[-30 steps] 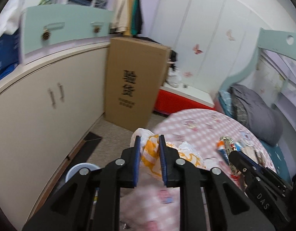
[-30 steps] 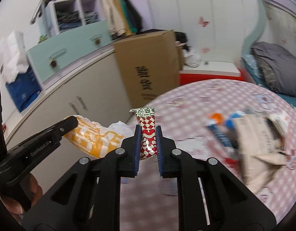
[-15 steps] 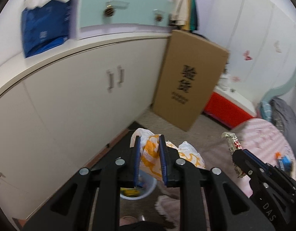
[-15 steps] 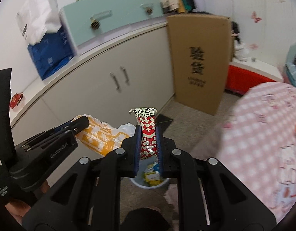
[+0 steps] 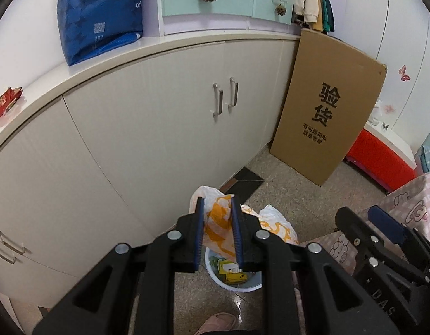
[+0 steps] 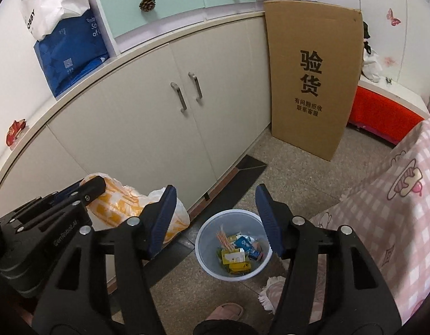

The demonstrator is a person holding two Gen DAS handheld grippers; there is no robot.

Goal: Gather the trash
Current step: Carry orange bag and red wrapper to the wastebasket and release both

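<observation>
**Two grippers above the trash bin**

Nearest to us, at the bottom edge of the right wrist view, a pink slipper (image 6: 225,310) stands on the speckled floor (image 6: 296,178). Just above it our right gripper (image 6: 215,217) has its fingers spread wide apart, and nothing is between them. In the gap we look straight down into the white trash bin (image 6: 208,265), which stands on the floor beside the hanging edge of the pink checked tablecloth (image 6: 388,223). Inside the bin lie small wrappers (image 6: 237,252) in yellow, blue and green.

Our left gripper (image 5: 217,233) is clamped on a white and orange plastic bag (image 5: 215,217); the blue pads press the bag from both sides. The bag hangs above the rim of the bin (image 5: 212,265) in the left wrist view, and part of it spills out to the right of the fingers. In the right wrist view the same bag (image 6: 125,206) is to the left of the bin, in front of the cabinet.

Behind the bin a dark mat (image 6: 242,170) lies at the foot of the beige cabinet (image 6: 147,128), which has two metal handles (image 6: 189,90). A tall cardboard box (image 6: 312,69) with black characters leans against the cabinet on its right side. Farther right we see a red box (image 6: 382,117) low on the floor.

On top of the cabinet stand a blue bag (image 5: 100,19), mint green drawers (image 5: 215,0) with pine cones hanging at the handles, and a small red packet (image 5: 5,102) at the far left.
</observation>
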